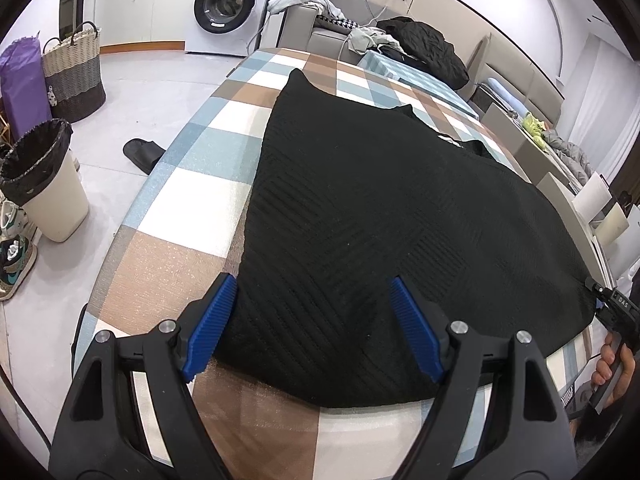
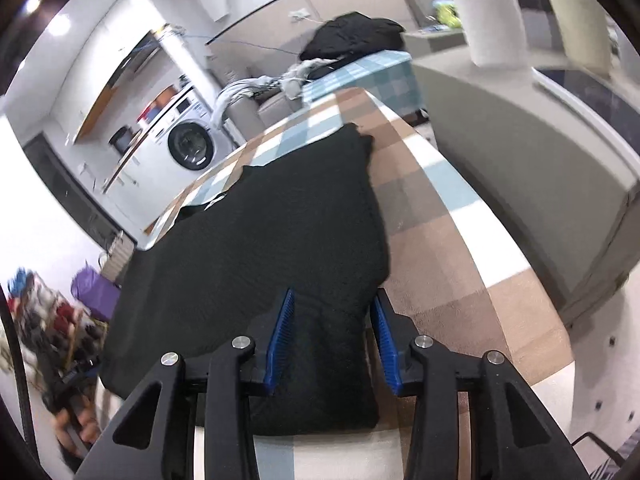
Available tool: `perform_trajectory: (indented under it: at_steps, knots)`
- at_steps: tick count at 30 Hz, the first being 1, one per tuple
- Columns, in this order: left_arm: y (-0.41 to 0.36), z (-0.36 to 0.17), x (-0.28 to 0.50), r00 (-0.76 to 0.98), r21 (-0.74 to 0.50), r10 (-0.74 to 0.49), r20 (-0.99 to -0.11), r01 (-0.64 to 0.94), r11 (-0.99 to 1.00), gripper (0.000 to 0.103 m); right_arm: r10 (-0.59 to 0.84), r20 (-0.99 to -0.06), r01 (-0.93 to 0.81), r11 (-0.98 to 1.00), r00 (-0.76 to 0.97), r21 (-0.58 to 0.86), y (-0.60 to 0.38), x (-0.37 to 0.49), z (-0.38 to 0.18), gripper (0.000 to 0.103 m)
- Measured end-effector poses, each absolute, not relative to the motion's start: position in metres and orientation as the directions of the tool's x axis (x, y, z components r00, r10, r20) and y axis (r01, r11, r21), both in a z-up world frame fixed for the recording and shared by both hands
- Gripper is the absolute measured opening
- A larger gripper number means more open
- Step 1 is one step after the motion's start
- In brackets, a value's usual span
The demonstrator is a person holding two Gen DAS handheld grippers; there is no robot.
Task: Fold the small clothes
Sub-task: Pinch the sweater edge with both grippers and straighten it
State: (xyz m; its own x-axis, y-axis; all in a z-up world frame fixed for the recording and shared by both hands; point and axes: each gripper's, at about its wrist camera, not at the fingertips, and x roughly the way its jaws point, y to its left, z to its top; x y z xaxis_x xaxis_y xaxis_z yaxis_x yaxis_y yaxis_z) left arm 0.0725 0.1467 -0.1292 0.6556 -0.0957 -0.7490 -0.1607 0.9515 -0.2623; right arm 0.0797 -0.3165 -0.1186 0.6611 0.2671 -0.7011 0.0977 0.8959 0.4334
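A black knit garment (image 1: 360,208) lies spread flat on a checked table (image 1: 192,184). My left gripper (image 1: 314,292) is open, its blue fingers (image 1: 210,320) straddling the garment's near left corner at the hem. In the right wrist view the same garment (image 2: 280,232) runs away from me over the checked table (image 2: 440,248). My right gripper (image 2: 332,308) is open with its blue fingers (image 2: 280,332) on either side of the garment's near right corner. The right gripper also shows at the right edge of the left wrist view (image 1: 612,304), held by a hand.
A washing machine (image 1: 230,4) stands at the back. A lined bin (image 1: 44,176), a woven basket (image 1: 74,72), shoes and a black slipper (image 1: 142,152) are on the floor at left. A sofa with piled clothes (image 1: 424,48) lies beyond the table. A grey bench (image 2: 520,168) runs along the right.
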Motion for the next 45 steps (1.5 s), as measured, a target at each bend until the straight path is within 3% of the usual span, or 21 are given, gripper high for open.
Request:
perform_trajectory:
  at_steps: [3,5,6,7,10,15,23,25,27,29,33,35,43,44,45]
  knots:
    - [0.151,-0.13,0.072,0.655,-0.272,-0.101,-0.749,-0.166,0.948,0.077,0.229,-0.703,0.12,0.904,0.673,0.41,-0.317,0.084,-0.118,0.04]
    - [0.152,-0.131,0.072,0.652,-0.273,-0.099,-0.751,-0.171,0.947,0.077,0.22,-0.704,0.119,0.91,0.675,0.398,-0.315,0.087,-0.116,0.032]
    - [0.152,-0.131,0.072,0.652,-0.271,-0.097,-0.752,-0.172,0.947,0.077,0.218,-0.707,0.103,0.919,0.673,0.382,-0.31,0.089,-0.114,0.02]
    - [0.152,-0.131,0.072,0.652,-0.271,-0.097,-0.752,-0.173,0.947,0.077,0.207,-0.706,0.084,0.932,0.677,0.353,-0.304,0.088,-0.109,0.014]
    - [0.151,-0.132,0.073,0.651,-0.265,-0.09,-0.753,-0.175,0.948,0.077,0.158,-0.664,-0.006,0.974,0.731,0.225,-0.281,0.075,-0.091,0.01]
    - [0.152,-0.133,0.075,0.647,-0.26,-0.09,-0.757,-0.173,0.95,0.077,0.079,-0.735,0.086,0.979,0.673,0.184,-0.29,0.08,-0.106,0.01]
    - [0.155,-0.136,0.075,0.649,-0.281,-0.104,-0.754,-0.175,0.943,0.076,0.14,-0.736,0.063,0.969,0.662,0.241,-0.295,0.077,-0.108,0.031]
    - [0.156,-0.136,0.074,0.658,-0.288,-0.105,-0.746,-0.175,0.942,0.068,0.153,-0.741,0.06,0.966,0.654,0.251,-0.294,0.078,-0.112,0.032]
    - [0.158,-0.134,0.072,0.671,-0.296,-0.105,-0.734,-0.177,0.939,0.05,0.159,-0.75,0.059,0.965,0.642,0.255,-0.292,0.08,-0.116,0.032]
    - [0.162,-0.131,0.068,0.689,-0.32,-0.121,-0.715,-0.168,0.932,0.027,0.161,-0.751,0.051,0.967,0.64,0.25,-0.29,0.08,-0.117,0.032]
    - [0.164,-0.124,0.062,0.716,-0.341,-0.134,-0.685,-0.153,0.927,0.016,0.162,-0.752,0.042,0.969,0.639,0.245,-0.288,0.08,-0.118,0.031]
    - [0.164,-0.119,0.058,0.727,-0.311,-0.096,-0.68,-0.167,0.936,0.004,0.166,-0.754,0.043,0.967,0.636,0.249,-0.288,0.08,-0.118,0.032]
    - [0.159,-0.116,0.052,0.729,-0.252,-0.048,-0.682,-0.173,0.952,0.004,0.203,-0.745,0.032,0.957,0.635,0.288,-0.291,0.083,-0.121,0.031]
    - [0.158,-0.114,0.05,0.734,-0.253,-0.048,-0.677,-0.171,0.952,0.004,0.199,-0.74,0.034,0.957,0.642,0.288,-0.291,0.082,-0.119,0.029]
    - [0.159,-0.113,0.049,0.739,-0.257,-0.049,-0.672,-0.17,0.951,0.004,0.201,-0.729,0.028,0.957,0.654,0.288,-0.291,0.08,-0.117,0.02]
